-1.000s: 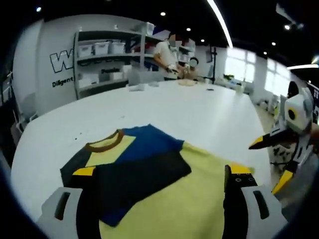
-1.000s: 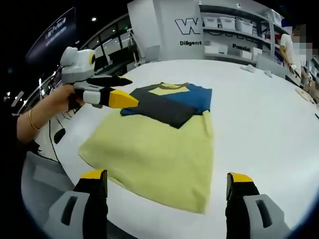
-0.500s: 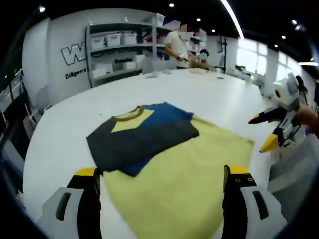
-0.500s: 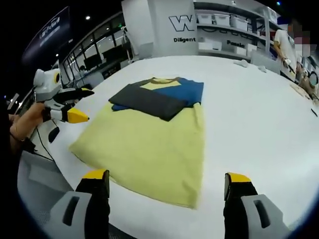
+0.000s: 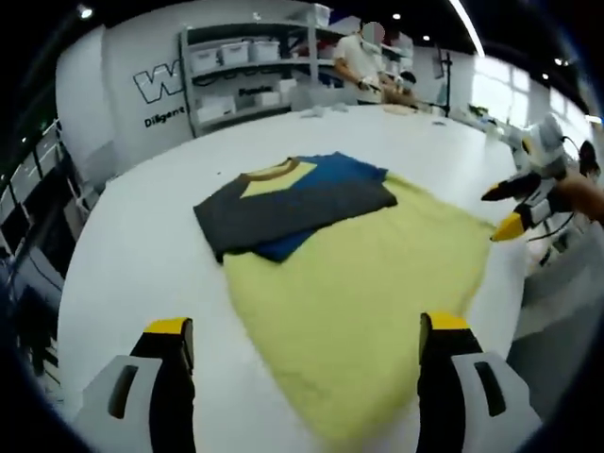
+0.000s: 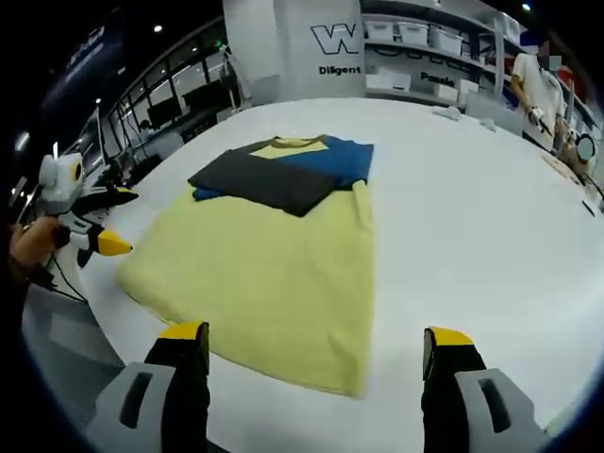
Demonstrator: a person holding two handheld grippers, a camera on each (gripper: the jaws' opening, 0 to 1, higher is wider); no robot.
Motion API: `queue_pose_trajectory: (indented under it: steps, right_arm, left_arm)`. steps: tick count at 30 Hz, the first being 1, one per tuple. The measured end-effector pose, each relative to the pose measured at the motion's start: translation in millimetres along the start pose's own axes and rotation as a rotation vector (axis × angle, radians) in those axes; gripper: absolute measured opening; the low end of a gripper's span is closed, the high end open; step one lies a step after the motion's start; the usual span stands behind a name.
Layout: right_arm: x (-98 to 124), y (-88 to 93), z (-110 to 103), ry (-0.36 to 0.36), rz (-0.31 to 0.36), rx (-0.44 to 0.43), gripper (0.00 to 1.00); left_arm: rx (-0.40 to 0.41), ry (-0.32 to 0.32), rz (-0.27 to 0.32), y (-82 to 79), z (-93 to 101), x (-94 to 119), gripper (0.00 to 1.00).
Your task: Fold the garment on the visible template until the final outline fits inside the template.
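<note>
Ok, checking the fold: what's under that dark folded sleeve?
The dark sleeve lies over the blue sleeve and the yellow body. The template cannot be seen; the garment may cover it.

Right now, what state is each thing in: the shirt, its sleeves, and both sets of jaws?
Shirt: lying flat on the white table, yellow body spread out, not yet folded up.
Sleeves: dark sleeves folded in across the chest, below the collar.
Left gripper: jaws open, holding nothing, above the hem end.
Right gripper: jaws open, holding nothing, above the hem end.
</note>
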State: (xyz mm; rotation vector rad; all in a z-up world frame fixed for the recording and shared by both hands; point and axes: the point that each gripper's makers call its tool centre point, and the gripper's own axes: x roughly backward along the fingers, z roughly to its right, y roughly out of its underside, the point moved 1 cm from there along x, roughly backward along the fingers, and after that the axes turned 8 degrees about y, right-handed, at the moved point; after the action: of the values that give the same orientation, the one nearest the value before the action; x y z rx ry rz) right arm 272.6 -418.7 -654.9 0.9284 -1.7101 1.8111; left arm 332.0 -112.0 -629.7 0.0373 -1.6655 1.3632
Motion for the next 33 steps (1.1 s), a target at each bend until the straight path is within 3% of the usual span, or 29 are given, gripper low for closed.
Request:
queue_pose_trajectory:
  steps: [2,6,11,14,15,16,23,26,28,33]
  right_arm:
    - [-2,2.8,-1,-0.007,0.001,-0.010,0.92]
    - [-5,9.0,-4,-0.010,-0.007,-0.018,0.90]
    - [-13,9.9,3,0.044,0.020,0.025,0.88]
    - [-17,16.6,3,0.041,-0.013,0.040,0.88]
    - [-18,15.1,7,0.054,-0.002,0.106,0.88]
    - [-18,18.3,7,0.052,-0.015,0.128,0.87]
    - [-11,24.4,1,0.045,-0.026,0.124,0.85]
    - [-10,24.8,1,0.043,-0.025,0.123,0.80]
    - [-8,24.7,1,0.033,-0.026,0.134,0.71]
    - [-3,22.0,2,0.004,-0.028,0.062,0.58]
  left_arm:
    - [0.082,-0.028,-0.053,17.8,-4.6,5,0.93]
    - [0.072,-0.059,-0.100,34.5,-10.4,9,0.91]
    - [0.049,-0.085,-0.148,45.8,-9.4,3,0.89]
    - [0.012,-0.077,-0.189,55.1,-5.5,0,0.88]
    - [-0.001,-0.072,-0.206,58.4,-4.2,0,0.88]
    - [0.017,-0.071,-0.178,55.7,-3.0,1,0.87]
    - [0.038,-0.058,-0.185,66.1,3.9,11,0.86]
    - [0.067,-0.039,-0.211,72.2,8.4,15,0.81]
    - [0.100,-0.028,-0.221,74.8,11.3,15,0.76]
    - [0.080,-0.020,-0.239,74.5,15.8,18,0.66]
